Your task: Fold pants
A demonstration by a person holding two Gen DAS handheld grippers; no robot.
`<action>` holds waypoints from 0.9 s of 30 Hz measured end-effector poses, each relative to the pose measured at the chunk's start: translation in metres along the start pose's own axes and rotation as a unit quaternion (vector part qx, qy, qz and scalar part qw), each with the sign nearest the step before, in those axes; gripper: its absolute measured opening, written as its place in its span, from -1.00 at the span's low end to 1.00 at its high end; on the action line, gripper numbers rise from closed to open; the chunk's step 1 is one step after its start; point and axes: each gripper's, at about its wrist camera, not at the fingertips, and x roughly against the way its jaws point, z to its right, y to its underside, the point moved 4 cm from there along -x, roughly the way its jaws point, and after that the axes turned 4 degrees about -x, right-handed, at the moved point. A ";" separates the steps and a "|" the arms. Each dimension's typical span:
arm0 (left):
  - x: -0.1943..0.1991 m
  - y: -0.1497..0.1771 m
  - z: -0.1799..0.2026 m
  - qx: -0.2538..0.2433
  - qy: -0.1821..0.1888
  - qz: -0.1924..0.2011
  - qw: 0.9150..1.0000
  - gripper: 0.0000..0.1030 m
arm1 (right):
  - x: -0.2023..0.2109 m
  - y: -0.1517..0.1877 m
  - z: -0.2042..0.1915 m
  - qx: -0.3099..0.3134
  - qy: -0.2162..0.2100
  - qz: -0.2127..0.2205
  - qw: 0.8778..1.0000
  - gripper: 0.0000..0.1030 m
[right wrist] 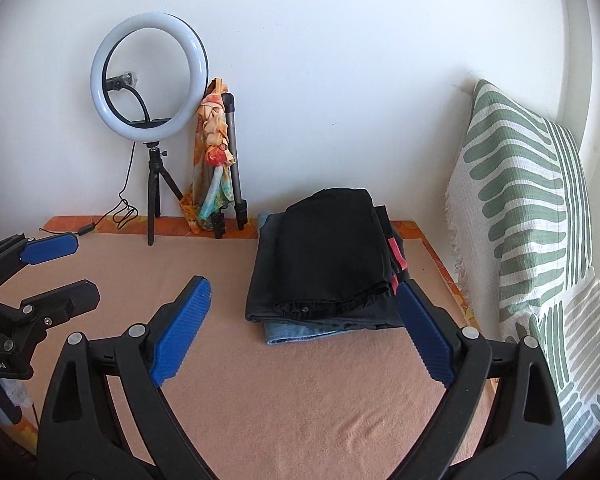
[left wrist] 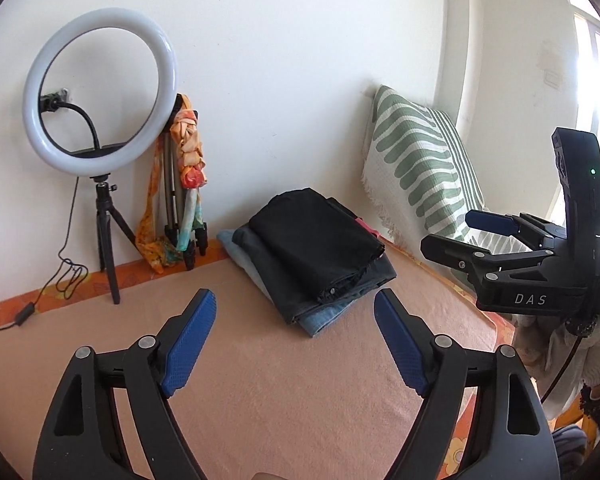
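Showing both grippers held above a peach blanket, jaws spread wide with nothing between them: left gripper, right gripper. Folded black pants top a pile of folded jeans near the wall, well clear of both grippers. Ring light stands left of the pile; striped pillow leans to its right.

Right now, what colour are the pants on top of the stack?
Black pants, clearest in the right wrist view.
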 end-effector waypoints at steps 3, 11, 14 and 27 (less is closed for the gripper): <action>0.021 0.010 0.003 -0.004 -0.006 0.008 1.000 0.59 | 0.020 0.012 -0.011 0.001 -0.003 0.006 1.000 0.92; 0.057 0.039 0.003 0.004 -0.012 0.017 1.000 0.61 | 0.052 0.040 -0.035 0.007 -0.005 0.016 1.000 0.94; 0.066 0.050 0.002 0.000 -0.018 0.020 1.000 0.62 | 0.058 0.049 -0.039 -0.003 -0.009 0.017 1.000 0.99; 0.070 0.083 -0.008 0.018 -0.031 0.005 0.999 0.65 | 0.044 0.082 -0.051 -0.021 -0.002 0.020 1.000 1.00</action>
